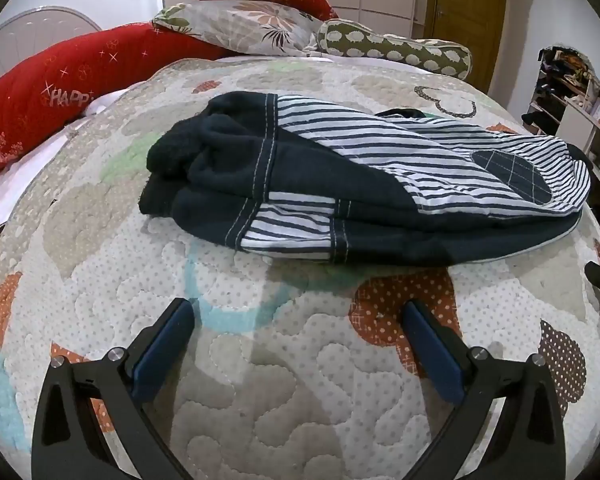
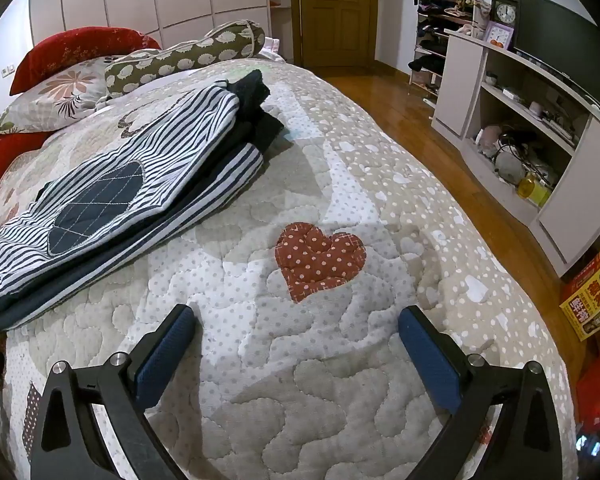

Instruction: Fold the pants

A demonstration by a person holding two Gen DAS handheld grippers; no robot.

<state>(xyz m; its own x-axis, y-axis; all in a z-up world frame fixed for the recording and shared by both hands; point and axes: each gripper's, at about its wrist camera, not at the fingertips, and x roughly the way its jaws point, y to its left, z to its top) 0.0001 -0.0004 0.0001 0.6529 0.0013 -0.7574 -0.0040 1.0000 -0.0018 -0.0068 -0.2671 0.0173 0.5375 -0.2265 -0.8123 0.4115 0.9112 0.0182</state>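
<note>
While both grippers hover w/ fingers wide, pants [image 1: 340, 184] lie folded on quilt [image 1: 260, 380].

folded pants [image 2: 112, 196] on quilt [image 2: 300, 360], right claw [image 2: 298, 332] spread empty.

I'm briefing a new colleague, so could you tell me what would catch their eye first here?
The navy and white striped pants lie bundled in the middle of the quilted bedspread. Red pillows are heaped at the head of the bed. Both tongs, left and right, hang wide open over bare quilt, holding nothing.
</note>
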